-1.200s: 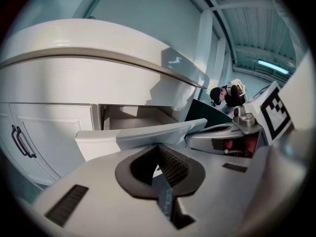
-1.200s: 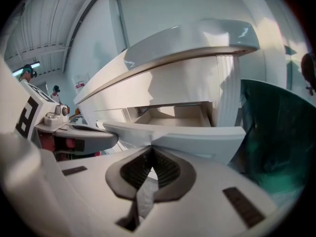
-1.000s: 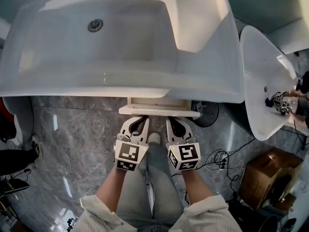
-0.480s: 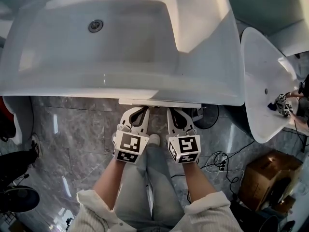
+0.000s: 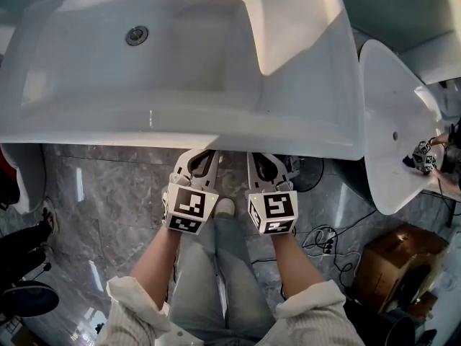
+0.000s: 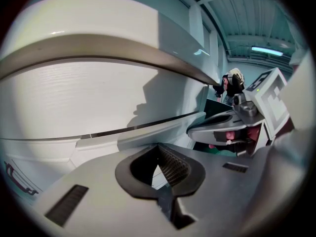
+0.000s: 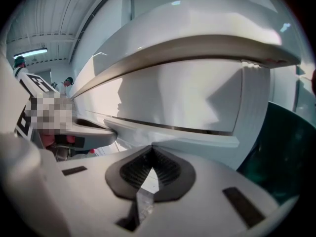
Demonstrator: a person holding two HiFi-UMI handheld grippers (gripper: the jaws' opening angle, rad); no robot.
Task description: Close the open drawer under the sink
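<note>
One sink's (image 5: 180,125) drawer (image 7: 187,100) faces left hand-held gripper (image 5: 205,157) and right hand-held gripper (image 5: 265,158), both pressed together.

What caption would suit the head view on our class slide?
Left hand-held gripper and right hand-held gripper reach under the front rim of a white sink above a grey marble floor.

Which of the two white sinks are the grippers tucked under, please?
The large rectangular sink straight ahead, with the round drain, not the narrow basin at right.
</note>
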